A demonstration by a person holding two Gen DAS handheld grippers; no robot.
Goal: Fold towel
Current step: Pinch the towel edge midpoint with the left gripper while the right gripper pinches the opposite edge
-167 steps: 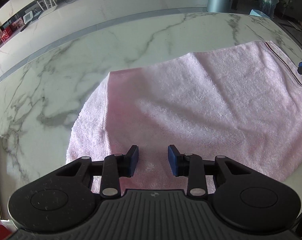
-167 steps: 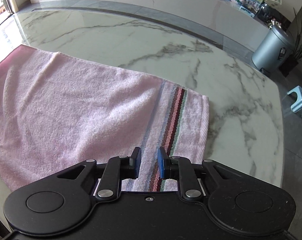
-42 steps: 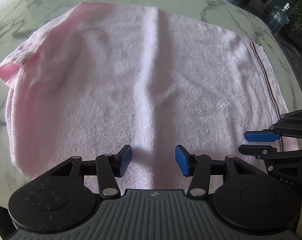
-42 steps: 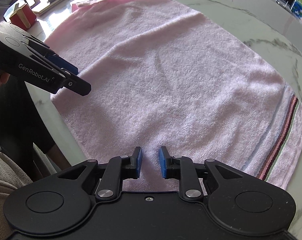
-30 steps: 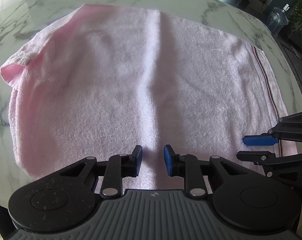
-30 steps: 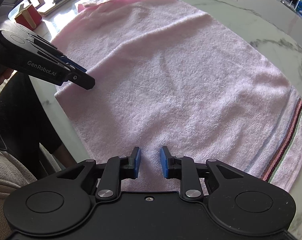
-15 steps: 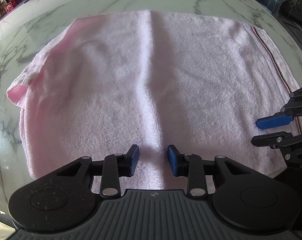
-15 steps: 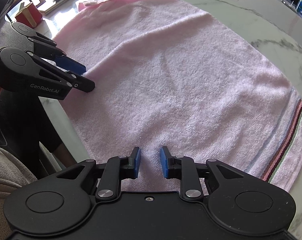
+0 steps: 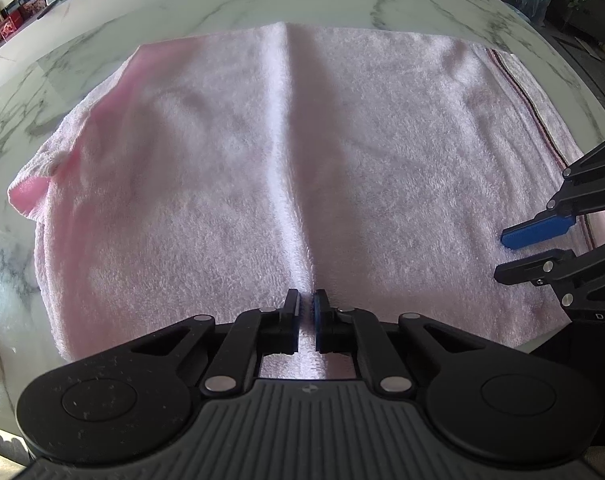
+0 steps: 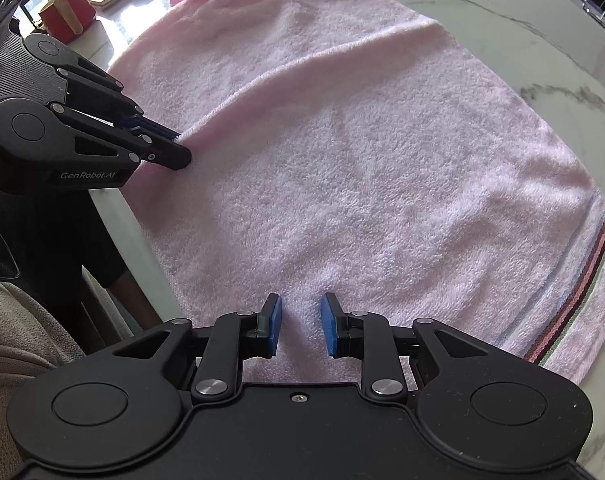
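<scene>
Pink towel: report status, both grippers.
Left gripper shut on pink towel near edge, ridge pinched up. Right gripper open over the near edge, not gripping. Towel unfolded on marble table. Nothing obstructing.

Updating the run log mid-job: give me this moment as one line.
left gripper: shut on towel near edge | right gripper: open over towel | towel: spread on table
</scene>
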